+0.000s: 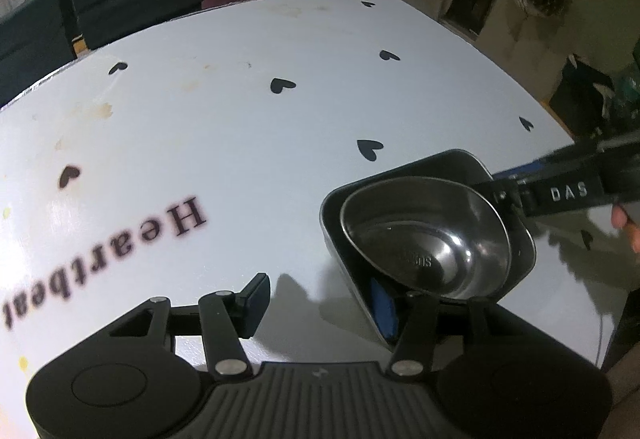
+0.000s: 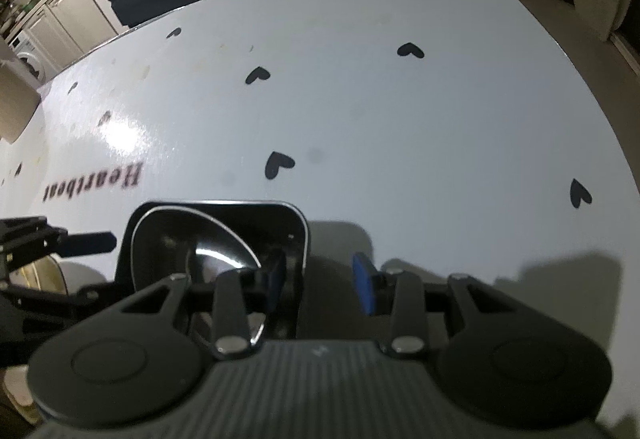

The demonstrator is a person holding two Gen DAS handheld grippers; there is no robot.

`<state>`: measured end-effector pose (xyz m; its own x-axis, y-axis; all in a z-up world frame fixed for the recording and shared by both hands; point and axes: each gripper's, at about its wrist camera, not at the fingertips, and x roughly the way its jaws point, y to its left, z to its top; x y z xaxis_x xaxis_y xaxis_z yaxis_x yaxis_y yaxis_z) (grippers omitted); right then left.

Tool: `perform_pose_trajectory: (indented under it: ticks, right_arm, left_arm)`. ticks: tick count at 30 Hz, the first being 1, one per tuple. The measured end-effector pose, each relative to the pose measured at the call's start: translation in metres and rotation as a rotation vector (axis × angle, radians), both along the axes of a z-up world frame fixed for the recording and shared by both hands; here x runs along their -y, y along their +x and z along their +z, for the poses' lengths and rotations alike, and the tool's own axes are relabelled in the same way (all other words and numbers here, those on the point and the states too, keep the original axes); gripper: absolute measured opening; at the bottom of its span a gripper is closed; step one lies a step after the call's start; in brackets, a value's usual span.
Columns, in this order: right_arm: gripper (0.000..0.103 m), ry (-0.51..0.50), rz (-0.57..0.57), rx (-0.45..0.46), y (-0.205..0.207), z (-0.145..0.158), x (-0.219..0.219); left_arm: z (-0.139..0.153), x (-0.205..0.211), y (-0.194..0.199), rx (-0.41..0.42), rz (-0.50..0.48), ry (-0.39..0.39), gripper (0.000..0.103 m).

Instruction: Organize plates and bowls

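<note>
1. Seen from the left wrist camera, the left gripper (image 1: pixel 320 307) tilts steeply down over a white table (image 1: pixel 248 119) printed with black hearts and the word "Heartbeat".
2. Its two fingers stand well apart. The left finger (image 1: pixel 254 305) hangs over bare table and touches nothing.
3. Its right finger, with a blue pad (image 1: pixel 385 313), sits against the near wall of a square dark container (image 1: pixel 516 271) on the table; that wall lies between the fingers, but the free left finger shows the grip is not closed.
4. A round steel bowl (image 1: pixel 424 239) rests tilted inside the container, its rim rising above the container's edge.
5. At the far right the right gripper (image 1: pixel 568 195), marked "DAS", reaches the far rim of bowl and container, with fingertips of a hand (image 1: pixel 624 219) behind it.
6. From the right wrist camera, the right gripper (image 2: pixel 320 287) also points steeply down, fingers partly spread.
7. Its left finger (image 2: pixel 274 279) dips inside the container (image 2: pixel 296 223), close beside the bowl (image 2: pixel 224 239); its right finger (image 2: pixel 364 287) stays outside, and contact with the wall between them cannot be told.
8. The left gripper (image 2: pixel 80 243) enters from the left edge, one finger just beside the container's left side.
</note>
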<state>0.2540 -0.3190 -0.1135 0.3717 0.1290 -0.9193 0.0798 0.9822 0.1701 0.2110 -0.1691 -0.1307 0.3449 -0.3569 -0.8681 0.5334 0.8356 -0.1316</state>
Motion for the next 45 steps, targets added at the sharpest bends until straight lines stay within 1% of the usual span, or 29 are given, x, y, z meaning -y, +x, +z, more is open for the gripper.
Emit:
perform_pose_trajectory:
  ticks: [2, 6, 8, 11, 13, 15, 17, 21, 23, 28, 30, 32, 37, 42, 45]
  right_arm:
    - [0.044, -0.002, 0.008, -0.002, -0.001, -0.001, 0.0]
    - [0.04, -0.003, 0.022, 0.004, -0.004, 0.001, -0.002]
    - [0.03, 0.008, 0.033, 0.01, -0.005, 0.003, -0.002]
    - [0.025, 0.02, 0.046, 0.018, -0.01, 0.006, -0.001]
    - [0.024, 0.025, 0.054, 0.022, -0.012, 0.007, 0.001]
    - [0.023, 0.032, 0.056, 0.024, -0.014, 0.008, 0.004]
    - [0.02, 0.037, 0.062, 0.024, -0.015, 0.006, 0.005]
    - [0.018, 0.051, 0.07, 0.034, -0.017, 0.003, 0.008]
    - [0.013, 0.056, 0.075, 0.04, -0.02, 0.003, 0.007]
    - [0.011, 0.077, 0.074, 0.039, -0.021, 0.002, 0.013]
    - [0.009, 0.077, 0.075, 0.042, -0.023, 0.005, 0.011]
    - [0.009, 0.07, 0.081, 0.043, -0.024, 0.006, 0.01]
    - [0.008, 0.077, 0.075, 0.052, -0.025, 0.006, 0.012]
    - [0.008, 0.057, 0.083, 0.065, -0.028, 0.006, 0.009]
    - [0.008, 0.07, 0.076, 0.069, -0.029, 0.006, 0.011]
  left_arm:
    - [0.0, -0.002, 0.001, -0.009, 0.018, -0.02, 0.053]
    - [0.0, -0.006, 0.004, -0.037, 0.061, -0.076, 0.041]
    - [0.0, -0.007, 0.006, -0.045, 0.084, -0.092, 0.041]
    - [-0.003, -0.01, 0.009, -0.069, 0.117, -0.12, 0.04]
    - [-0.005, -0.013, 0.011, -0.088, 0.137, -0.144, 0.037]
    - [-0.006, -0.014, 0.012, -0.109, 0.15, -0.169, 0.03]
    - [-0.006, -0.015, 0.012, -0.126, 0.16, -0.188, 0.026]
    - [-0.004, -0.019, 0.01, -0.153, 0.179, -0.209, 0.023]
    - [-0.003, -0.021, 0.009, -0.173, 0.19, -0.225, 0.02]
    - [-0.002, -0.023, 0.006, -0.203, 0.196, -0.234, 0.017]
    - [-0.004, -0.023, 0.005, -0.219, 0.198, -0.248, 0.011]
    - [-0.004, -0.023, 0.005, -0.222, 0.202, -0.258, 0.009]
    - [-0.005, -0.028, 0.003, -0.228, 0.221, -0.291, 0.008]
    - [-0.004, -0.029, 0.003, -0.213, 0.23, -0.305, 0.007]
    - [-0.004, -0.034, 0.002, -0.209, 0.231, -0.321, 0.007]
